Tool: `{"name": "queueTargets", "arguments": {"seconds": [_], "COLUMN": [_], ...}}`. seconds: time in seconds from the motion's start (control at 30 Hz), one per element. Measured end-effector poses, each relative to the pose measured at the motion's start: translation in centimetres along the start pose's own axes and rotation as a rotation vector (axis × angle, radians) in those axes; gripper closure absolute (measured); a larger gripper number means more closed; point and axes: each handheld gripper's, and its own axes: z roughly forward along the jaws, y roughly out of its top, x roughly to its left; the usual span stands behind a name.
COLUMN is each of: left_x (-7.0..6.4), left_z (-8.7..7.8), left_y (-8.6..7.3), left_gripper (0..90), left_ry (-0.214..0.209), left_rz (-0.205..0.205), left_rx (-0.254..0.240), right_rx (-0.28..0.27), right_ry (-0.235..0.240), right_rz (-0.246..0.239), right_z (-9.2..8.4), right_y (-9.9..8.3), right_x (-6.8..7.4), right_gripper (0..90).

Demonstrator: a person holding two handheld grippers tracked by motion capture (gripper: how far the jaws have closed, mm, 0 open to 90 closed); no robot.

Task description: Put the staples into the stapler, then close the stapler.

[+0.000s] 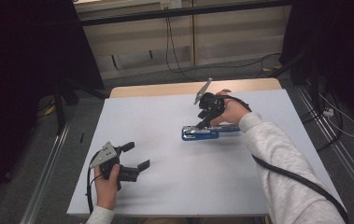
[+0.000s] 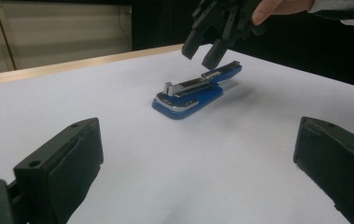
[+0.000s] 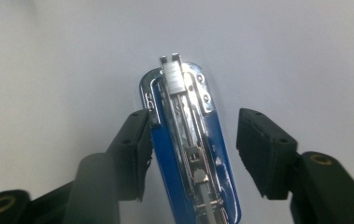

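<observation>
blue stapler [image 3: 188, 144] flat on table, chrome magazine exposed, between parted right tool [image 3: 191, 149], unheld

stapler [image 3: 188, 140]: glossy blue plastic, shiny metal | table [image 1: 165, 186]: matt white

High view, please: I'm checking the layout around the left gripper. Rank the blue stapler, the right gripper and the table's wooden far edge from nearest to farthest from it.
From the left gripper, at the near left:
1. Blue stapler, mid-table, to the right.
2. Right gripper, just above and behind the stapler.
3. Wooden far edge, at the back of the table.
</observation>
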Motion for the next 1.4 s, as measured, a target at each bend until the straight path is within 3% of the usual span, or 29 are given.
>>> {"name": "queueTargets", "arguments": {"seconds": [0.17,0.2,0.4,0.53,0.6,0.67,0.73,0.83,1.0,1.1,1.33,1.4], "left_x": [0.1,0.1,-0.1,-0.2,-0.2,-0.1,0.0,0.2,0.5,0.6,0.9,1.0], "left_z": [0.0,0.0,0.7,1.5,1.9,2.5,3.0,3.6,4.5,5.1,6.4,6.8], "left_y": [0.2,0.2,0.3,0.5,0.7,0.9,1.1,1.1,1.2,1.3,1.3,1.4], "left_gripper": [1.6,1.6,1.6,1.7,1.7,1.8,1.8,2.0,2.0,2.0,2.0,2.0], "left_ry": [0.009,0.001,-0.02,-0.025,-0.024,-0.015,-0.014,-0.019,0.007,0.005,0.022,0.008], "left_rz": [-0.006,-0.004,-0.016,-0.019,-0.038,-0.04,-0.043,-0.051,-0.053,-0.06,-0.06,-0.068], "left_rx": [0.011,0.018,0.056,0.081,0.077,0.076,0.085,0.097,0.117,0.121,0.14,0.14], "right_rx": [-0.052,-0.071,-0.089,-0.132,-0.145,-0.143,-0.112,-0.122,-0.116,-0.156,-0.216,-0.24], "right_ry": [-0.029,-0.031,-0.034,-0.056,-0.058,-0.084,-0.117,-0.114,-0.137,-0.138,-0.195,-0.205], "right_rz": [0.069,0.105,0.146,0.181,0.207,0.197,0.201,0.217,0.229,0.265,0.319,0.331], "right_z": [-0.9,-1.2,-1.4,-2.0,-2.3,-2.7,-2.7,-2.7,-2.7,-2.9,-3.6,-3.9], "right_y": [-1.7,-2.4,-3.7,-5.0,-5.8,-6.6,-7.7,-8.4,-10.0,-10.8,-13.2,-13.7], "right_x": [-0.3,-0.4,-0.1,0.4,0.6,1.0,1.4,1.7,2.2,2.6,3.1,3.2], "right_gripper": [32.6,30.9,20.6,15.9,15.7,15.2,13.6,13.7,12.6,12.7,13.0,12.7]}}
